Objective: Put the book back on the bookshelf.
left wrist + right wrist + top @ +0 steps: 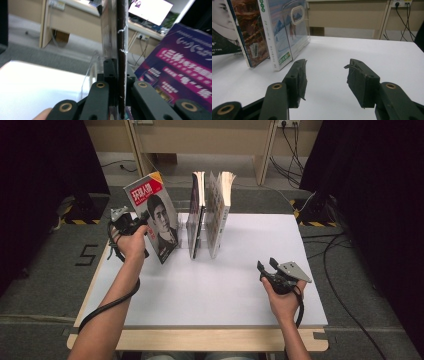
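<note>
The white surface (pixel 210 285) carries a row of upright books near its far edge, with dark curtains at both sides and a wooden bench and trailing cables on the floor beyond.

Largest among the books is the magazine (pixel 154 217) with a red title band and a portrait cover, which leans to the left at the left end of the row. The left tool (pixel 131 226) has its jaws pressed together on the magazine's edge. In the left gripper view that edge runs as a thin dark strip (pixel 121 60) straight up between the two black jaws, and a purple and pink printed cover (pixel 180 75) stands just to its right.

Next to the magazine stand two thicker books (pixel 210 215), upright, spines toward the person, set in a clear plastic holder (pixel 297 27) whose walls and oval handle cut-out are plain in the right gripper view. These books stand just beside the magazine on its right, with only a narrow gap between.

The right tool (pixel 270 267) rests well apart on the near right of the surface, its jaws spread with nothing between them. The right gripper view shows torn black padding on its fingertips (pixel 359 82).
</note>
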Demonstrator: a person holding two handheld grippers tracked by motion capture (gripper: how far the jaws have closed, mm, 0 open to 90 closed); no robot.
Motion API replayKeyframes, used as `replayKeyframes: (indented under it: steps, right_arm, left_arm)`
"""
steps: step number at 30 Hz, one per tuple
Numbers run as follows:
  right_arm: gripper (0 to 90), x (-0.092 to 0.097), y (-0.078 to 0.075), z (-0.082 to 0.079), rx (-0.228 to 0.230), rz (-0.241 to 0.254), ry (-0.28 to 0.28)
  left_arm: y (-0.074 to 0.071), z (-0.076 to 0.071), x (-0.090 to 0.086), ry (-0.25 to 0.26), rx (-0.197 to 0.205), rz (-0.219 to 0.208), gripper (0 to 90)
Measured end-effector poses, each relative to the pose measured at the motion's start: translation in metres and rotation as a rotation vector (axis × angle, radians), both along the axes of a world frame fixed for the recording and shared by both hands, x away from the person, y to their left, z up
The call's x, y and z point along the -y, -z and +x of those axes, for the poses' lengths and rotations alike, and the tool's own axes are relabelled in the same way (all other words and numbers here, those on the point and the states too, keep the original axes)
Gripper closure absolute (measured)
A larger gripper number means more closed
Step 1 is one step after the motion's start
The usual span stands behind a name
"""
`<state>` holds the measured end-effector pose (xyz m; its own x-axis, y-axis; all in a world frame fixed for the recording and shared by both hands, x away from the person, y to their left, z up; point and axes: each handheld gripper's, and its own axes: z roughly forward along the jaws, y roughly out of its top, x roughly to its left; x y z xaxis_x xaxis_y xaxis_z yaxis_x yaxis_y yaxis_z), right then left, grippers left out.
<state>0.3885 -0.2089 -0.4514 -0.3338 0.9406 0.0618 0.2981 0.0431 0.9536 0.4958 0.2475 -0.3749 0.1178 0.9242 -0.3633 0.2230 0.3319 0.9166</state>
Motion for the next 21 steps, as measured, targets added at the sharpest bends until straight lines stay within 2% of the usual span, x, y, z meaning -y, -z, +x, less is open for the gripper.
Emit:
replayKeyframes:
  steps: [4,10,21]
  right_arm:
    - [48.9,0.0,0.001,0.001,-0.002,-0.001,0.003]
    - [48.9,0.001,0.0,0.0,0.0,0.001,0.001]
    - [48.9,0.004,0.001,0.001,0.002,0.005,0.007]
  left_arm:
    - [-0.008,-0.004,0.009,0.034,0.085,0.094,86.6]
    - [-0.017,0.0,0.023,0.069,0.176,0.139,86.6]
    - [-0.018,0.013,0.032,0.071,0.205,0.192,86.6]
